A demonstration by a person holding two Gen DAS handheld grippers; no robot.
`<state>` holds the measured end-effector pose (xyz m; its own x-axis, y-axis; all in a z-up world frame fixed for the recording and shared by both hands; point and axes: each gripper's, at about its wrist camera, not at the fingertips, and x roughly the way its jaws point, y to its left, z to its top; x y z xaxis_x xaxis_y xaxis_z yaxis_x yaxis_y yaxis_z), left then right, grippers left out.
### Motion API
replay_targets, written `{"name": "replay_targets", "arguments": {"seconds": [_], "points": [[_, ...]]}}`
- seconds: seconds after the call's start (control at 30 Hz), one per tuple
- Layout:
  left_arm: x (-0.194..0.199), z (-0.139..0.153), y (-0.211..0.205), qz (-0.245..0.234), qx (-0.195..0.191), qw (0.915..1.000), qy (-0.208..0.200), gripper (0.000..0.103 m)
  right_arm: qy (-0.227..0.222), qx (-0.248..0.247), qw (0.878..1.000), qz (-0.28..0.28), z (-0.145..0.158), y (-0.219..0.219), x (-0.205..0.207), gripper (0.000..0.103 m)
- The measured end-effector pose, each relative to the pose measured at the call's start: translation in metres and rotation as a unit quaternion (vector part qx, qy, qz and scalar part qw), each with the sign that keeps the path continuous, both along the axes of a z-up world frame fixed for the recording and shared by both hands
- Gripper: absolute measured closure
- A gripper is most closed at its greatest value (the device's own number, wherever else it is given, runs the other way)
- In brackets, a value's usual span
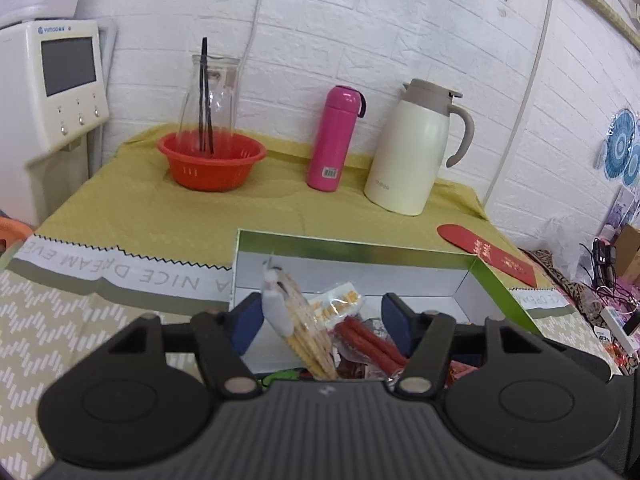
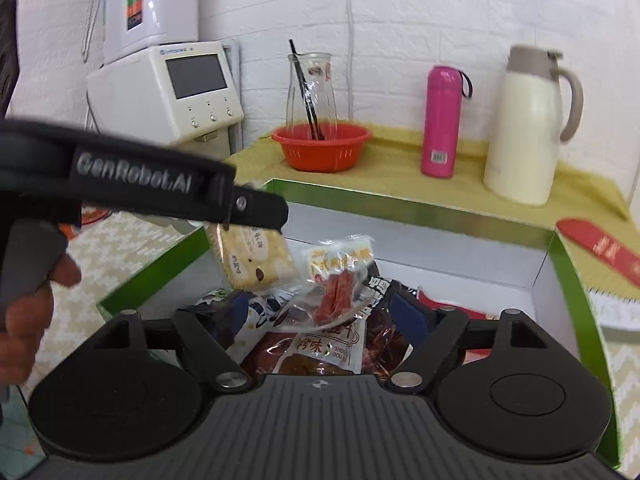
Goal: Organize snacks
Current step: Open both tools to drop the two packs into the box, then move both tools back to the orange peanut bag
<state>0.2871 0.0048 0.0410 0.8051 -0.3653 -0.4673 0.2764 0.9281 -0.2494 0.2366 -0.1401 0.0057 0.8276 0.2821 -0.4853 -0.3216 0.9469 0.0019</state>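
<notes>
Both grippers, left [image 1: 320,318] and right [image 2: 326,314], gape wide, empty, over the box [image 2: 420,210]. Cracker pack [image 2: 254,258] looks light, crinkly (brittle inside); pinch its sealed edge.

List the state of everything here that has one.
Left tongs: open, cracker pack between the jaws, not clamped.
Right tongs: open.
Box: open, snacks inside.
Flask: upright, capped.
Jug: upright, lid shut.
Carafe: upright in basket.

Home kitchen corner | white brick wall [image 1: 400,20]; water dispenser [image 2: 176,88]; thermos jug [image 1: 416,148]; pink flask [image 1: 334,138]; tablecloth [image 1: 160,208]
</notes>
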Motion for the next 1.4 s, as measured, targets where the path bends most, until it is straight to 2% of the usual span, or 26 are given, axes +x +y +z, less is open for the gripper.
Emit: {"name": "replay_targets", "arguments": {"seconds": [0.1,0.23,0.3,0.4,0.63,0.93,1.07,1.2,1.4], "points": [[-0.001,0.001,-0.002,0.011,0.001,0.9998,0.015,0.037,0.001,-0.007,1.000,-0.001,0.000,-0.001,-0.006,0.000],[-0.013,0.005,-0.007,0.040,0.036,0.9986,0.002,0.035,0.004,0.008,1.000,-0.021,0.004,-0.008,-0.012,0.000],[-0.018,0.009,-0.005,0.044,0.037,0.9983,0.001,0.034,0.003,0.018,1.000,-0.026,0.008,-0.014,-0.016,0.000],[-0.029,0.015,-0.001,0.045,0.030,0.9985,0.000,0.033,-0.002,0.026,0.999,-0.024,0.015,-0.019,-0.027,0.000],[-0.067,0.026,-0.009,0.044,0.060,0.9973,-0.001,0.033,-0.023,0.021,0.999,-0.022,0.028,-0.021,-0.057,0.000],[-0.116,0.031,-0.012,0.036,0.063,0.9973,-0.010,0.033,-0.022,0.019,0.999,-0.020,0.025,-0.027,-0.102,0.000],[-0.132,0.029,-0.016,0.034,0.069,0.9969,-0.019,0.033,-0.019,0.025,0.999,-0.021,0.020,-0.031,-0.120,0.000],[-0.145,0.023,-0.019,0.022,0.063,0.9977,-0.011,0.033,-0.008,0.036,0.999,-0.024,0.014,-0.033,-0.134,0.000],[-0.174,0.001,-0.008,0.019,0.047,0.9987,-0.003,0.033,0.028,0.063,0.997,-0.021,-0.006,-0.036,-0.153,0.000]]}}
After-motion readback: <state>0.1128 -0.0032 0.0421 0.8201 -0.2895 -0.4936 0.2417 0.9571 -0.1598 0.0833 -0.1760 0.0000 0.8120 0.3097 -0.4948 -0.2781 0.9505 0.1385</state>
